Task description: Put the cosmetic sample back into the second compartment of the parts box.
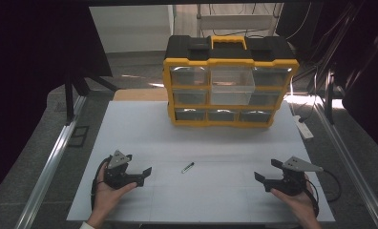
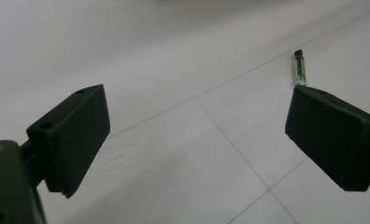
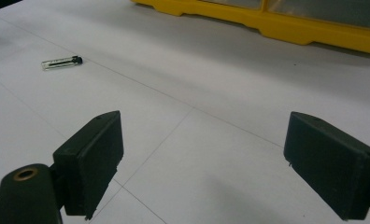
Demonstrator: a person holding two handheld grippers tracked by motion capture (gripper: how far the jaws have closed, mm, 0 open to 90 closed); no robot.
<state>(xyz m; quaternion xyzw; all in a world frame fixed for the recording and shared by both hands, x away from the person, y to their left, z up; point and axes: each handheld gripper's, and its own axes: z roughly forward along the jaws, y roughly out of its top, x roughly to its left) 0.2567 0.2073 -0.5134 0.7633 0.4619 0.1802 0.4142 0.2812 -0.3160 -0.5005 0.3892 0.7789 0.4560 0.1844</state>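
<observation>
A small clear vial with a black cap (image 1: 187, 167) lies on the white table (image 1: 196, 138) between the two grippers. It also appears as the vial (image 2: 299, 69) beyond the left gripper's far jaw and as the vial (image 3: 61, 62) at the upper left of the right gripper view. My left gripper (image 1: 145, 175) rests at the front left, held in a hand, jaws wide apart and empty. My right gripper (image 1: 266, 171) sits at the front right, likewise open and empty. The left gripper (image 2: 197, 130) and right gripper (image 3: 202, 163) both frame bare table.
A yellow and black organiser (image 1: 231, 81) with clear drawers stands at the back of the table; one middle drawer (image 1: 232, 81) is pulled out. Its yellow base (image 3: 286, 25) crosses the top of the right gripper view. A white power strip (image 1: 305, 128) lies at the right edge.
</observation>
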